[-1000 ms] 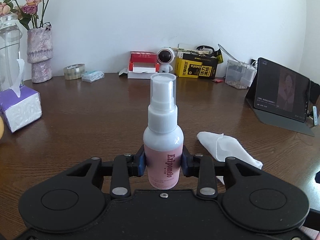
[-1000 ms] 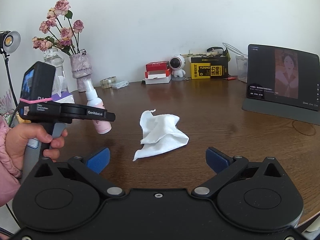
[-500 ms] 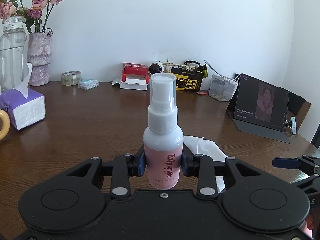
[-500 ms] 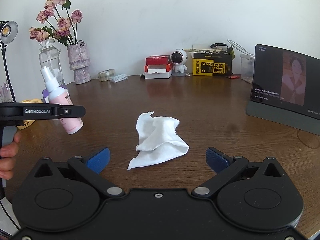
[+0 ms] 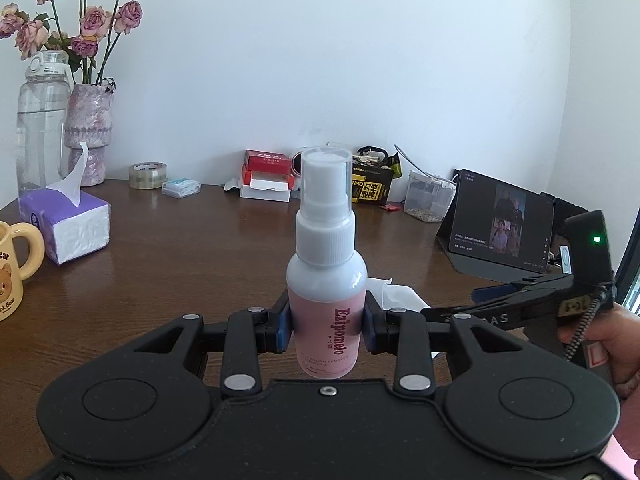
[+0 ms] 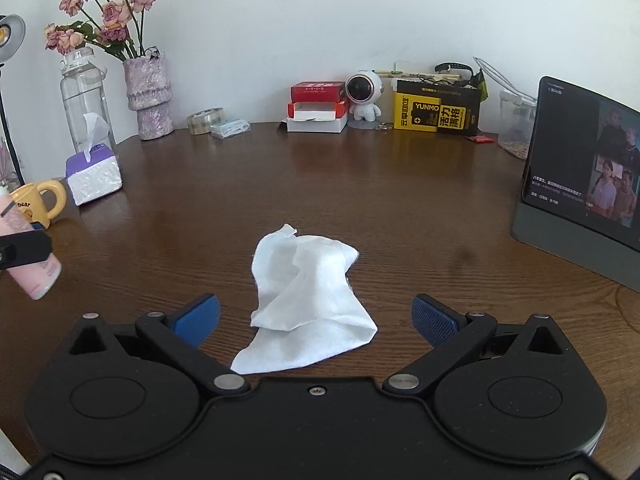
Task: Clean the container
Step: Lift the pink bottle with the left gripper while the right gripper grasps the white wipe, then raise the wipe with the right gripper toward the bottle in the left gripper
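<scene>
My left gripper (image 5: pixel 326 330) is shut on a small pink and white spray bottle (image 5: pixel 326 280) with a clear cap, held upright above the table. The bottle also shows at the left edge of the right wrist view (image 6: pixel 34 272). A crumpled white wipe (image 6: pixel 308 300) lies on the brown table, right in front of my right gripper (image 6: pixel 316 316), which is open and empty with the wipe between its blue pads. In the left wrist view the wipe (image 5: pixel 396 294) peeks out behind the bottle, and the right gripper (image 5: pixel 520 300) shows at the right, held by a hand.
A purple tissue box (image 5: pixel 66 226), a yellow bear mug (image 5: pixel 12 272), a clear water bottle (image 5: pixel 40 120) and a vase of roses (image 5: pixel 86 128) stand at the left. Tape, boxes and an astronaut figure (image 6: pixel 362 96) line the back wall. A tablet on a stand (image 6: pixel 588 172) is at the right.
The left gripper with the bottle has moved left and back, out toward the left edge of the right wrist view. The right gripper has come lower and closer over the wipe.
</scene>
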A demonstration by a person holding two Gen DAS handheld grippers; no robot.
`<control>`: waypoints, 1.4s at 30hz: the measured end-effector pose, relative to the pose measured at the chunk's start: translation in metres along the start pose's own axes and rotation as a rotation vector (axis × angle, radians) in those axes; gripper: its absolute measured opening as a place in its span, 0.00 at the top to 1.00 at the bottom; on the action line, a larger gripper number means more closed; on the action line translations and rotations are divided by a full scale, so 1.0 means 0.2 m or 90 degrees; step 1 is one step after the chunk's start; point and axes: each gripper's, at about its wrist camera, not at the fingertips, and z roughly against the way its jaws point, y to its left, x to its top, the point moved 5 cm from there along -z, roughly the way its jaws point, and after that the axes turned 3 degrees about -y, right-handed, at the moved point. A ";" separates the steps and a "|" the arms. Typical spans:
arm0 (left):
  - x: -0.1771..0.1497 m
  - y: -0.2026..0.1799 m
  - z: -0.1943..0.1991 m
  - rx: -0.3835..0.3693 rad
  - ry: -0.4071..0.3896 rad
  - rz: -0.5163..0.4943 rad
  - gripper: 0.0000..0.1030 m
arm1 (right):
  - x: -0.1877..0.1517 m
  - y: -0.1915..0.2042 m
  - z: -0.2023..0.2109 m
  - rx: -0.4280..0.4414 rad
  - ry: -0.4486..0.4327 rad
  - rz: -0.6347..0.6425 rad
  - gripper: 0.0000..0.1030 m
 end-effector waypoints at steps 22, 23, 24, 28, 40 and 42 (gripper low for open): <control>-0.03 0.03 0.10 -0.018 -0.013 0.012 0.68 | 0.03 0.07 -0.41 0.023 0.094 0.051 0.14; -0.03 0.03 0.10 -0.018 -0.013 0.013 0.68 | 0.03 0.07 -0.43 0.022 0.097 0.050 0.19; -0.03 0.04 0.10 -0.018 -0.013 0.013 0.68 | 0.03 0.07 -0.44 0.022 0.100 0.050 0.21; -0.04 0.04 0.11 -0.025 -0.014 0.020 0.68 | 0.04 0.07 -0.44 0.019 0.100 0.044 0.45; -0.06 0.00 0.17 -0.072 -0.052 0.016 0.68 | 0.02 0.04 -0.24 0.085 0.069 -0.001 0.92; -0.06 -0.02 0.18 -0.078 -0.054 0.008 0.68 | 0.02 0.06 -0.16 0.119 0.056 -0.005 0.92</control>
